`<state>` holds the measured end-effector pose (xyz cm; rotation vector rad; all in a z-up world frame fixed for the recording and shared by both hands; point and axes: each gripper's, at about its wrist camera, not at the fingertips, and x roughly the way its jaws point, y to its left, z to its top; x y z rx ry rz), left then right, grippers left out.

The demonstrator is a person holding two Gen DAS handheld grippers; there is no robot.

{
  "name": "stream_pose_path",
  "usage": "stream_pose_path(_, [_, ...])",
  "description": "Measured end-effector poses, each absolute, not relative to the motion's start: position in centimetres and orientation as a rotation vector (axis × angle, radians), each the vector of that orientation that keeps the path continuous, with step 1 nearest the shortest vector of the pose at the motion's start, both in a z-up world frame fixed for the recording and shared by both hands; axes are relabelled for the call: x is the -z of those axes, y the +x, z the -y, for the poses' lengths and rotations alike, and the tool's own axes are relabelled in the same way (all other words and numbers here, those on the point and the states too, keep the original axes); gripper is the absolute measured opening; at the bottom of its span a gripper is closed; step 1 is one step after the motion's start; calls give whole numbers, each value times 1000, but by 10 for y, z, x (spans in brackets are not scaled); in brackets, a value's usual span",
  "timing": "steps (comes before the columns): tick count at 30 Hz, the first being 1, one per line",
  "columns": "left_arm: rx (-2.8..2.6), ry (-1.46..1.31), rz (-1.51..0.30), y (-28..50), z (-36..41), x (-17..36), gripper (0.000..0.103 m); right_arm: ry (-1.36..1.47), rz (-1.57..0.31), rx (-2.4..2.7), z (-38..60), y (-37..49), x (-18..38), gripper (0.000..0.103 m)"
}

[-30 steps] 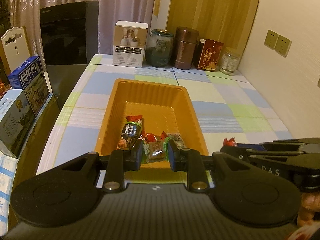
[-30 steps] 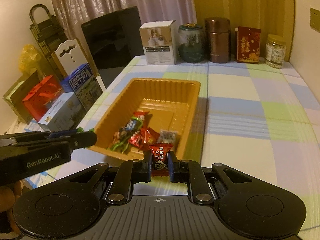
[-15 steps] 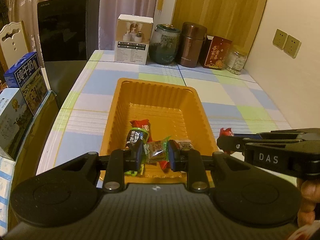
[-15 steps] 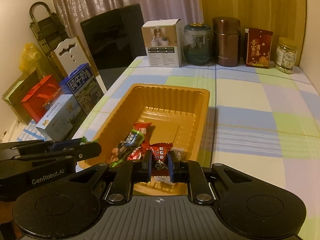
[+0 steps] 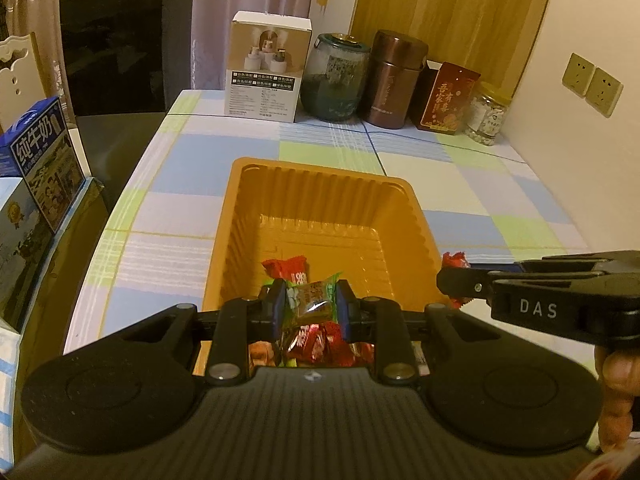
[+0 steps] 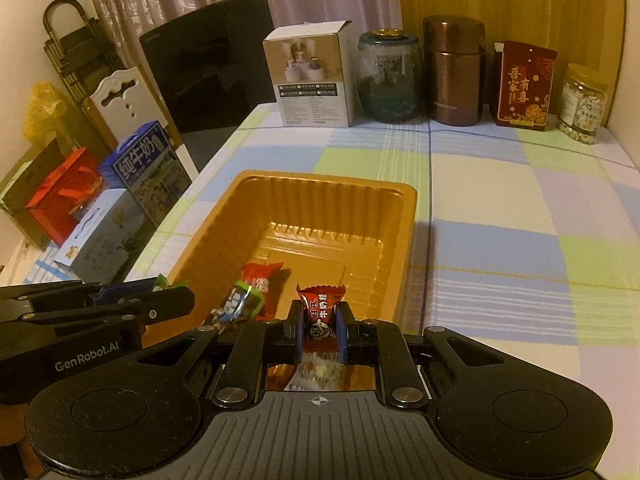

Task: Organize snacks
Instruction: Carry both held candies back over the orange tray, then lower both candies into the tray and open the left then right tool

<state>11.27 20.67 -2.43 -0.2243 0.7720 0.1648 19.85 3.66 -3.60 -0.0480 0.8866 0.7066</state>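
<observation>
An orange plastic tray (image 5: 320,188) (image 6: 328,192) stands on the checked tablecloth with several wrapped snacks at its near end. My left gripper (image 5: 311,310) is shut on a green-and-brown wrapped candy (image 5: 314,298) and hangs over the tray's near end. A red snack pack (image 5: 286,270) lies in the tray just beyond it. My right gripper (image 6: 319,326) is shut on a red wrapped candy (image 6: 320,308), also above the tray's near end. Each gripper shows in the other's view, the right gripper (image 5: 460,280) at the tray's right rim and the left gripper (image 6: 176,300) at its left rim.
Along the table's back edge stand a white box (image 5: 266,68), a glass jar (image 5: 334,76), a brown canister (image 5: 394,80), a red packet (image 5: 448,100) and a small jar (image 5: 486,114). Milk cartons (image 6: 140,168) and a black chair (image 5: 120,48) lie left of the table.
Both grippers have moved forward over the tray's near end, each still holding its candy. The tray looms larger and closer in both views.
</observation>
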Motion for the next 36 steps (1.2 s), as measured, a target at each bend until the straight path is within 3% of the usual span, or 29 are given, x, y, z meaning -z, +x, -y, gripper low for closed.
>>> stream_pose_path(31, [-140,-183,-819,187,-222,45,23,11,-957,-690,-53,255,61,16])
stream_pose_path(34, [-133,-185,-822,188,-221,46,25,13,-957,-690,-53,256,61,17])
stream_pose_path(36, [-145,-178,-823,189,-221,46,33,14,-958,-690,-53,256,61,16])
